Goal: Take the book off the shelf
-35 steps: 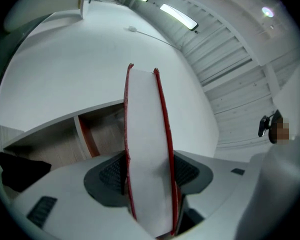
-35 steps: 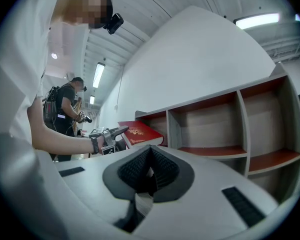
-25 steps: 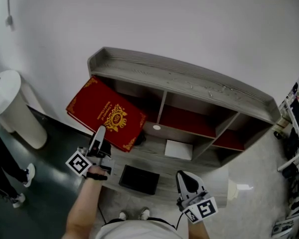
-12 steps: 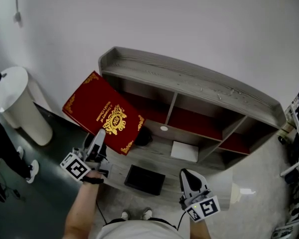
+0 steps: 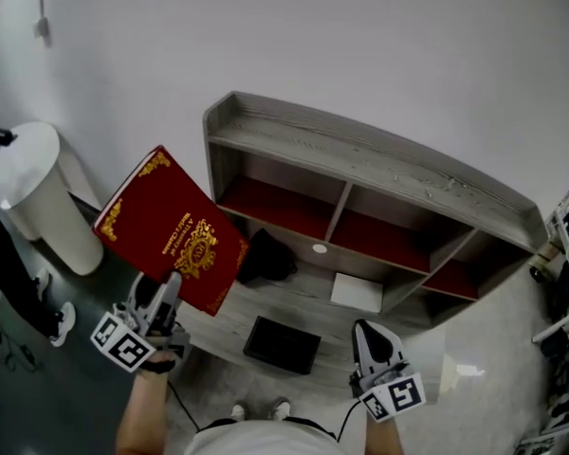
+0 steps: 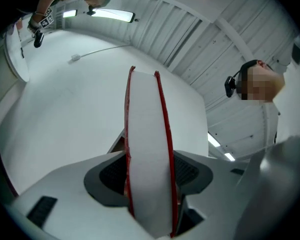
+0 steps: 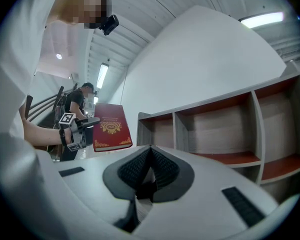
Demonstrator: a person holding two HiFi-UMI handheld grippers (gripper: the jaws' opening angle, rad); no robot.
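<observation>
A large red book (image 5: 171,230) with gold ornament on its cover hangs in the air left of the grey wooden shelf (image 5: 360,164), clear of its compartments. My left gripper (image 5: 161,301) is shut on the book's lower edge; in the left gripper view the white page block (image 6: 147,154) with its red covers stands upright between the dark pads. My right gripper (image 5: 372,341) hovers low at the front right, shut with nothing in it. The right gripper view shows the book (image 7: 111,127) held up at the left of the shelf (image 7: 215,124).
A white cylindrical bin (image 5: 33,197) stands at the left by the wall. A dark object (image 5: 266,257), a white sheet (image 5: 357,292) and a black flat box (image 5: 283,344) lie on the shelf's lower board. Another person (image 5: 14,292) stands at the far left.
My left gripper has carried the red book leftward and out, away from the shelf's left compartment. The view has shifted so the shelf sits further right. The right gripper has hardly moved.
</observation>
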